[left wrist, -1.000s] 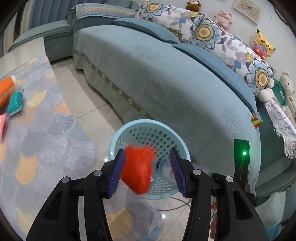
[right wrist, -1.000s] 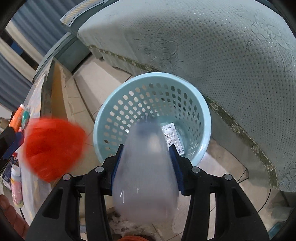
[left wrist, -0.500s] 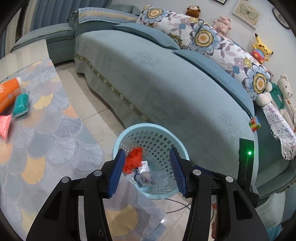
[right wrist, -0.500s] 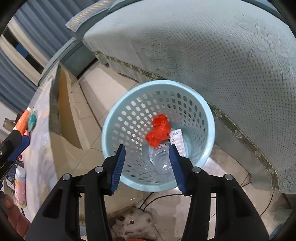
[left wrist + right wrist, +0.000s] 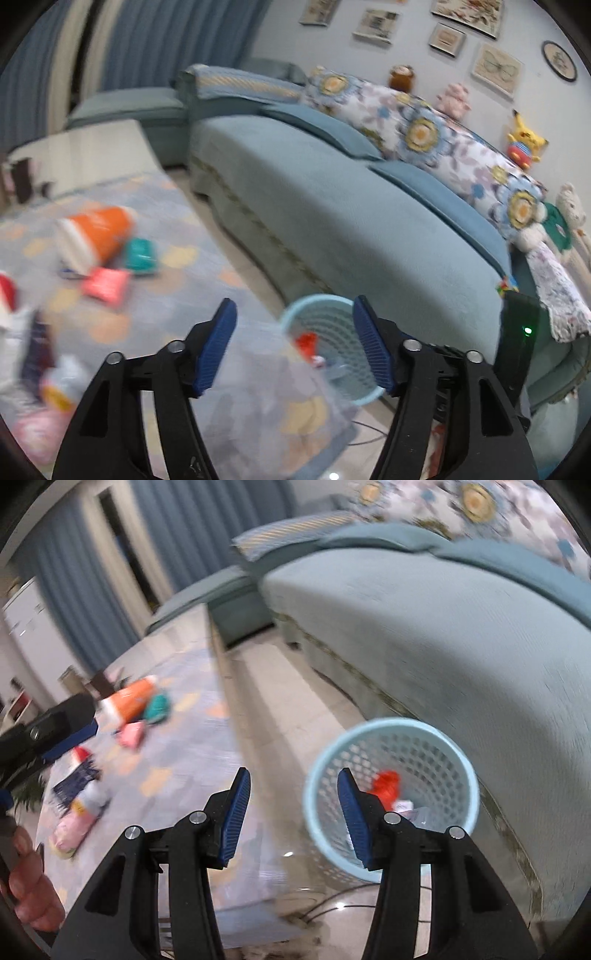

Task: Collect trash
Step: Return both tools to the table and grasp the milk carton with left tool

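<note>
Left wrist view: left gripper [image 5: 293, 349] is empty, jaws spreading wider, with the blue basket [image 5: 364, 397] on the floor by the sofa [image 5: 332, 206] and red trash [image 5: 307, 341] inside. Right wrist view: right gripper [image 5: 293, 812] has fingers apart and empty; same basket [image 5: 467, 764] holds the red trash [image 5: 386, 782], beside the table [image 5: 192, 738] edge.

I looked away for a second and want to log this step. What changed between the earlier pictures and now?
Both pieces were let go: the red wad left the left gripper, the clear plastic bottle left the right gripper, and both now lie in the blue basket. Both grippers pulled up and away, empty; the left jaws are opening. The basket stayed beside the sofa.
</note>
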The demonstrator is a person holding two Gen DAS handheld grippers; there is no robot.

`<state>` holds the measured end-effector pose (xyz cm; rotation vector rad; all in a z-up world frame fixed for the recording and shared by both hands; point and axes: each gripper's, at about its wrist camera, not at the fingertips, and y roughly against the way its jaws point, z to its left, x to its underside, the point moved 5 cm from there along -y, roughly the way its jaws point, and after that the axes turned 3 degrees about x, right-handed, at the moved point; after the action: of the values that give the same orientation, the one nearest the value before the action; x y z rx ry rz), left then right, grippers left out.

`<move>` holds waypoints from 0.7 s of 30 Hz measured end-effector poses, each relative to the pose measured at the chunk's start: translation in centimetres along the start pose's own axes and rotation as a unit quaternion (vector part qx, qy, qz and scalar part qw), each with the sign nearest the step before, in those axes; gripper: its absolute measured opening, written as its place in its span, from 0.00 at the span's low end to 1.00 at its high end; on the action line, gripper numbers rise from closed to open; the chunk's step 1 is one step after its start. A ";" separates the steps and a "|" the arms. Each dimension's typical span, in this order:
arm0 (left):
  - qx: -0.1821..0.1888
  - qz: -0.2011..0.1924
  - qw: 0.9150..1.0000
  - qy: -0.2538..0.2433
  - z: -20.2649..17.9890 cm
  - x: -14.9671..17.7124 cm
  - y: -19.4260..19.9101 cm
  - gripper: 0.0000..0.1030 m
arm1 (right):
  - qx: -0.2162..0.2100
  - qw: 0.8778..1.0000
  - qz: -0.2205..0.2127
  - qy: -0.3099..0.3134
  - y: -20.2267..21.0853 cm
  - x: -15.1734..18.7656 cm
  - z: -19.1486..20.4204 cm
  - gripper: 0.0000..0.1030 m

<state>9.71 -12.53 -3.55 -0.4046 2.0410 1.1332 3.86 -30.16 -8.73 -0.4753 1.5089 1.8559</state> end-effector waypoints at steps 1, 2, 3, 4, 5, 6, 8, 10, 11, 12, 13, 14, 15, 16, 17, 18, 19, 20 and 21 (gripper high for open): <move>-0.021 -0.005 1.000 0.003 1.3 -0.3 1.3 0.68 | -0.009 1.000 -0.001 0.011 0.2 -0.1 1.5 0.45; -0.038 -0.009 0.999 0.005 2.3 -0.4 2.3 0.70 | -0.016 1.000 -0.002 0.020 0.3 -0.2 2.7 0.45; -0.057 -0.012 0.998 0.008 3.5 -0.6 3.4 0.71 | -0.019 0.999 -0.003 0.026 0.4 -0.2 3.5 0.45; -0.082 -0.016 0.996 0.013 5.1 -0.6 4.5 0.74 | -0.026 0.999 -0.004 0.035 0.4 -0.2 4.8 0.45; -0.104 -0.019 0.994 0.018 6.6 -0.6 5.5 0.77 | -0.032 0.999 -0.004 0.044 0.3 -0.2 5.9 0.45; -0.123 -0.021 0.992 0.025 8.0 -0.5 6.4 0.79 | -0.038 0.998 -0.004 0.052 0.3 -0.1 6.9 0.45; -0.161 -0.017 0.986 0.047 11.4 -0.2 8.0 0.82 | -0.054 0.996 -0.008 0.072 0.1 -0.1 9.5 0.45; -0.178 0.000 0.981 0.078 14.8 0.5 8.8 0.82 | -0.068 0.993 -0.011 0.095 -0.7 -0.4 12.1 0.45; -0.180 0.010 0.979 0.093 16.2 0.7 8.8 0.82 | -0.074 0.992 -0.012 0.105 -1.1 -0.5 13.1 0.45; -0.179 0.021 0.978 0.107 17.5 1.0 8.7 0.82 | -0.083 0.989 -0.014 0.118 -1.6 -0.7 14.6 0.45; -0.179 0.033 0.976 0.122 19.0 1.4 8.5 0.82 | -0.090 0.988 -0.015 0.127 -2.1 -0.8 15.4 0.45; -0.183 0.046 0.972 0.139 20.4 1.8 8.1 0.82 | -0.096 0.986 -0.014 0.137 -2.8 -0.9 16.6 0.45; -0.182 0.053 0.970 0.152 21.4 2.3 7.8 0.82 | -0.099 0.984 -0.014 0.148 -3.4 -1.0 17.5 0.45; -0.174 0.062 0.969 0.166 22.3 2.7 7.3 0.82 | -0.100 0.982 -0.013 0.159 -4.3 -1.2 18.6 0.46; -0.170 0.070 0.966 0.180 23.1 3.1 6.9 0.81 | -0.101 0.980 -0.011 0.169 -5.2 -1.4 19.5 0.47; -0.167 0.078 0.965 0.189 23.7 3.3 6.4 0.81 | -0.104 0.979 -0.007 0.177 -6.2 -1.6 20.3 0.48; -0.164 0.084 0.964 0.189 24.1 3.6 6.1 0.81 | -0.106 0.978 -0.002 0.181 -7.2 -1.8 20.9 0.49; -0.165 0.091 0.964 0.186 24.1 3.8 5.7 0.80 | -0.109 0.977 0.003 0.182 -7.9 -1.8 21.4 0.50; -0.166 0.097 0.964 0.183 24.2 3.8 5.3 0.79 | -0.116 0.976 0.011 0.183 -9.1 -2.0 21.8 0.50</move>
<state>15.25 10.73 -11.15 -0.6290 2.2428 1.6311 14.63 -9.10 -8.19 -0.9565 1.5348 2.0547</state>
